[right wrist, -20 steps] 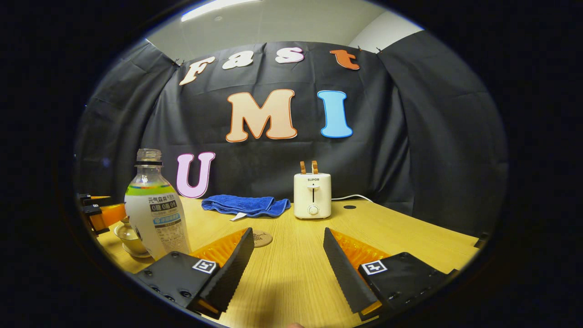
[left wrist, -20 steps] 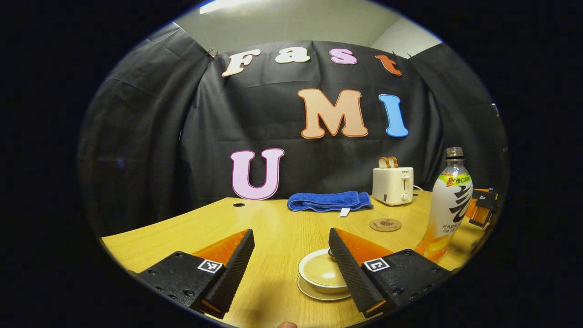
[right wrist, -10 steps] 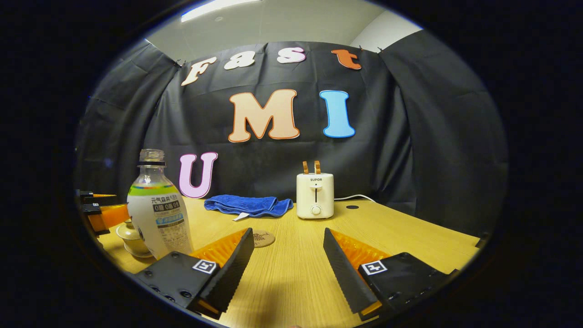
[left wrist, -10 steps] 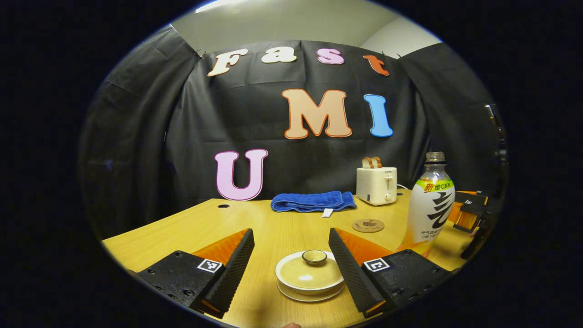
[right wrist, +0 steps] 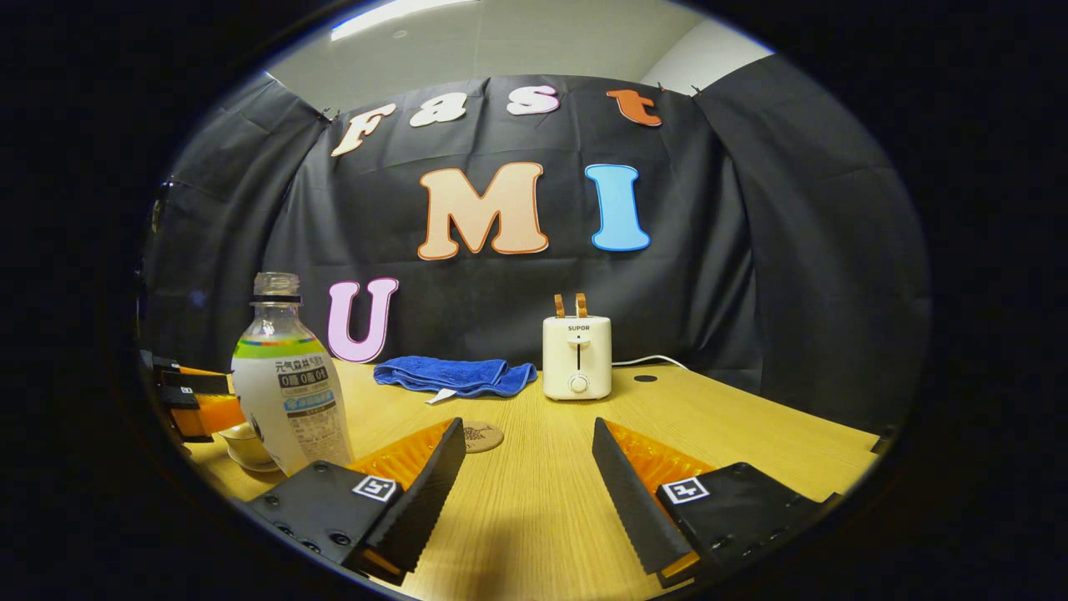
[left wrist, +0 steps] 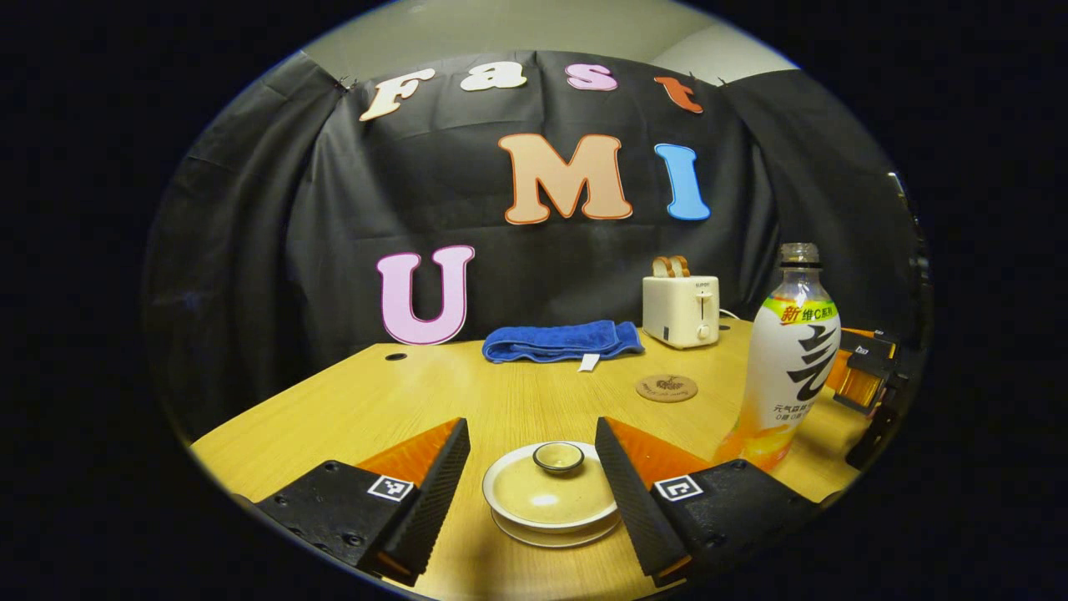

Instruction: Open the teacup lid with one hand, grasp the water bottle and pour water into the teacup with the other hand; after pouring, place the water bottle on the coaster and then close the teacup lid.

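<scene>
Left gripper point(left wrist: 532, 484) wide, straddling lidded teacup point(left wrist: 551, 494); right gripper point(right wrist: 527, 484) wide over bare counter point(right wrist: 534, 517), water bottle point(right wrist: 286, 386) left.

A glossy ceramic teacup lid point(left wrist: 552, 490) sits on a matt wood-grain counter point(left wrist: 467, 401), near a soft blue cloth towel point(left wrist: 561, 340).

Both grippers' jaws wide apart

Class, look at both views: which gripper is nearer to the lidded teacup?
Left. The left gripper has its open fingers on either side of the teacup. The right gripper is farther off, beyond the water bottle.
</scene>
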`<state>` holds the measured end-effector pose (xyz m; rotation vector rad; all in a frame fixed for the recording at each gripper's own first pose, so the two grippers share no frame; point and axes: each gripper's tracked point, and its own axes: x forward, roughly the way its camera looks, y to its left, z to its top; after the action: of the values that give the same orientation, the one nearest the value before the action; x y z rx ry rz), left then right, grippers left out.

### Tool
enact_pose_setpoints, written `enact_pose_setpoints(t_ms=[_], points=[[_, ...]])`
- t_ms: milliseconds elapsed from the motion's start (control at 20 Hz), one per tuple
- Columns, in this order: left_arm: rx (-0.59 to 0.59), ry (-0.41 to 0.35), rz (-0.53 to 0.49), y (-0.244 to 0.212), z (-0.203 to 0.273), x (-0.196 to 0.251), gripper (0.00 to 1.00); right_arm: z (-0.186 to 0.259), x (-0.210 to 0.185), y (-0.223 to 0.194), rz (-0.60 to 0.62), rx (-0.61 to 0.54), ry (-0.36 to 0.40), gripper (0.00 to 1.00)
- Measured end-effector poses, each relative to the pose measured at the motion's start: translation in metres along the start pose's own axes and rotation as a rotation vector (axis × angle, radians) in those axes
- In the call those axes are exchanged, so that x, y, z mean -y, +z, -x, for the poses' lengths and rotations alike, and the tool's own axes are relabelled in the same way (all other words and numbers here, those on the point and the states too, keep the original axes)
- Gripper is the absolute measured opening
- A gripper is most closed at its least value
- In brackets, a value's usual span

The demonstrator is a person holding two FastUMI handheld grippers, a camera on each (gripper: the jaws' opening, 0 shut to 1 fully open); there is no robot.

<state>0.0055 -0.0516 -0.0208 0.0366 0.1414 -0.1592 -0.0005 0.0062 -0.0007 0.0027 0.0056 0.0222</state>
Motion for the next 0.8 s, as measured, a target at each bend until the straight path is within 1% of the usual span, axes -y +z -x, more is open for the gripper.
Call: enact_pose_setpoints(t_ms=[50,100,150,200,250,300,350,400,450,500,550,600,650,700,750,800], points=[[-0.013,-0.009,-0.001,-0.0028,-0.0009,0.0025,0.87,-0.0001,0.0004,-0.0008,0.000,0.000,0.001,0.98],[-0.027,-0.016,-0.002,-0.0057,-0.0021,0.0049,0.86,0.0005,0.0007,-0.0005,0.000,0.000,0.001,0.95],[-0.036,-0.017,-0.003,-0.0077,-0.0026,0.0052,0.81,0.0005,0.0005,-0.0009,0.000,-0.001,0.002,0.95],[-0.030,-0.015,-0.003,-0.0065,-0.0027,0.0043,0.80,0.0010,0.0000,0.0001,0.000,0.000,0.003,0.95],[-0.031,-0.015,-0.004,-0.0061,-0.0034,0.0049,0.75,-0.0005,-0.0008,-0.0008,0.000,0.000,0.003,0.98],[-0.038,-0.015,-0.009,-0.0070,-0.0041,0.0046,0.72,-0.0004,-0.0006,-0.0003,0.000,0.000,0.003,0.95],[-0.039,-0.019,-0.008,-0.0075,-0.0043,0.0064,0.68,-0.0001,-0.0003,-0.0006,0.000,0.000,0.004,0.95],[-0.043,-0.024,-0.010,-0.0076,-0.0042,0.0079,0.66,0.0006,-0.0004,-0.0004,0.000,0.000,0.003,0.98],[-0.045,-0.030,-0.013,-0.0078,-0.0044,0.0098,0.62,0.0007,-0.0002,-0.0007,0.000,0.000,0.003,0.98],[-0.047,-0.030,-0.015,-0.0082,-0.0056,0.0109,0.60,0.0005,-0.0002,-0.0006,0.000,0.000,0.004,0.95],[-0.047,-0.030,-0.020,-0.0083,-0.0058,0.0105,0.53,0.0004,-0.0007,-0.0009,0.000,0.000,0.004,0.95],[-0.046,-0.029,-0.023,-0.0076,-0.0061,0.0101,0.51,0.0007,-0.0005,-0.0006,0.000,0.000,0.003,0.95],[-0.044,-0.026,-0.025,-0.0070,-0.0061,0.0094,0.47,0.0007,-0.0006,-0.0009,0.000,0.000,0.004,0.95],[-0.044,-0.027,-0.026,-0.0068,-0.0063,0.0100,0.43,0.0004,-0.0009,-0.0007,0.000,0.000,0.006,1.00],[-0.043,-0.030,-0.028,-0.0069,-0.0067,0.0111,0.37,0.0002,-0.0015,-0.0005,0.000,0.000,0.008,1.00],[-0.044,-0.032,-0.029,-0.0070,-0.0065,0.0121,0.36,0.0002,-0.0020,-0.0005,0.000,-0.001,0.009,0.95]])
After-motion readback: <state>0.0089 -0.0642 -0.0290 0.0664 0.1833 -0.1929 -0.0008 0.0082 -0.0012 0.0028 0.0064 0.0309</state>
